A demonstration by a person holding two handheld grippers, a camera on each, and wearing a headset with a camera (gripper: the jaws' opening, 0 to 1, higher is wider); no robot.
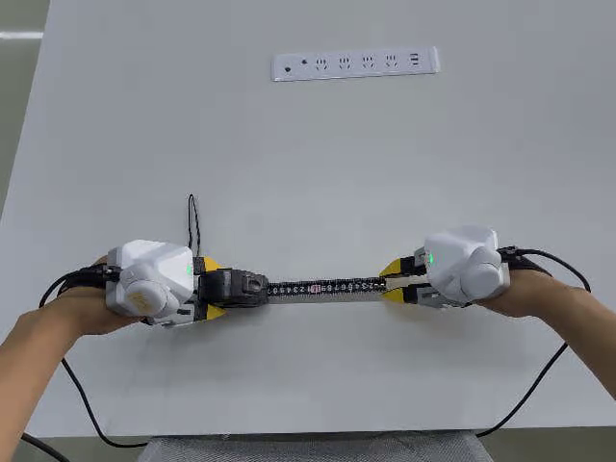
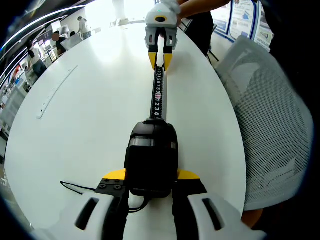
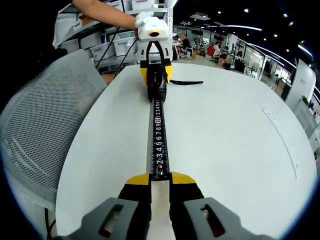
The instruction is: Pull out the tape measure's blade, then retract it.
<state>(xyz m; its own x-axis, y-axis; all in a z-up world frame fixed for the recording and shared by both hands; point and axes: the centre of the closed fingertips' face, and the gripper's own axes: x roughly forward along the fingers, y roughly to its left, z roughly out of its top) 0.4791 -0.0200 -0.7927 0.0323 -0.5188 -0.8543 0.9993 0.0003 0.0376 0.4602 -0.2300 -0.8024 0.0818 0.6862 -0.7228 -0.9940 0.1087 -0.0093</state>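
Tape measure (image 1: 236, 287) held by left gripper (image 1: 212, 287); right gripper (image 1: 393, 281) pinches blade (image 1: 325, 287).

Left gripper (image 1: 214, 287) and right gripper (image 1: 391, 280) face each other (jaws clamped), forearms spread wide apart.

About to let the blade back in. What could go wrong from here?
The right gripper pinches just the end of the blade; if it slips, the blade could whip back into the case.
The left gripper holds the case by its rear, so a sideways pull might twist it loose.
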